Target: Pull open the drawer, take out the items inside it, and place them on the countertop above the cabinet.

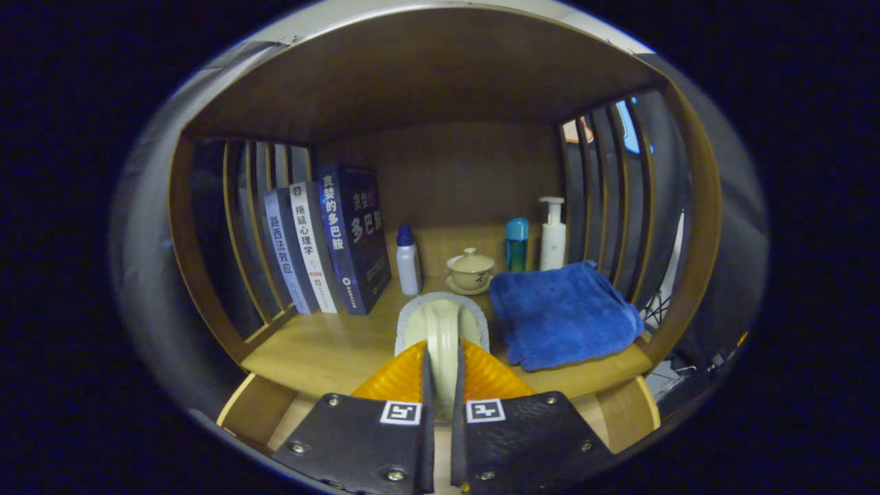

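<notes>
My gripper (441,357) is shut on a pale green handled object (443,317) with a grey-white pad around its far end, perhaps a scrubbing brush. Both orange ribbed fingers (395,377) press on its narrow handle from either side. The object hangs just above the wooden countertop (323,347), near its front edge, and its pad end points toward the back of the shelf. I cannot tell whether the pad touches the wood.
A folded blue towel (560,313) lies just right of the held object. Behind stand a white bottle with a blue cap (408,262), a lidded cup on a saucer (471,270), a teal bottle (517,245) and a pump bottle (552,235). Three books (337,240) lean at the left. Slatted side walls enclose the shelf.
</notes>
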Demonstrator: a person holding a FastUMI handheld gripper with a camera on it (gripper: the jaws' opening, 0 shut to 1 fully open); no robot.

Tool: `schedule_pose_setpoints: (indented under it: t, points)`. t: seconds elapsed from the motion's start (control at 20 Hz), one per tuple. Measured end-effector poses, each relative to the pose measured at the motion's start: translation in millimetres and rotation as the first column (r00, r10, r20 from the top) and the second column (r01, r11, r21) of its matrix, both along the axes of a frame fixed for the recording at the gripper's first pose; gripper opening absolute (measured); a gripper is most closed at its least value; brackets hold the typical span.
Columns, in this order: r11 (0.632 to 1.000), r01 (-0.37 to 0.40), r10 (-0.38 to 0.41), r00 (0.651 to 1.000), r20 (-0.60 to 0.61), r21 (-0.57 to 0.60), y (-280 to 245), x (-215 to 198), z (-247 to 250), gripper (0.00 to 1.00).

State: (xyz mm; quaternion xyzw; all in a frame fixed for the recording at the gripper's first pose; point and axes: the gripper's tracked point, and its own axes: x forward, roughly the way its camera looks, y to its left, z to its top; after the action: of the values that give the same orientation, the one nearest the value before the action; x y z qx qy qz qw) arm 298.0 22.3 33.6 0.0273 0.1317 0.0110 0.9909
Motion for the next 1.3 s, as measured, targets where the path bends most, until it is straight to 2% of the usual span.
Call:
schedule_pose_setpoints:
  t: [0.4, 0.65, 0.85, 0.9, 1.25, 1.3]
  points:
    - [0.997, 0.028, -0.027, 1.0, -0.006, 0.067, 23.4, 44.9, -14.6, 0.11]
    - [0.993, 0.076, -0.076, 0.997, -0.012, 0.095, 10.7, 62.1, -15.7, 0.14]
    - [0.992, 0.099, -0.096, 0.994, -0.047, 0.074, 4.9, 60.0, -25.7, 0.24]
    - [0.993, 0.099, -0.096, 0.994, -0.048, 0.067, 4.6, 57.5, -25.6, 0.3]
    - [0.998, 0.048, -0.048, 0.999, 0.008, 0.041, 21.2, 15.6, -0.8, 0.93]
    - [0.999, 0.043, -0.043, 0.999, 0.018, 0.028, 21.3, 6.3, 4.2, 0.99]
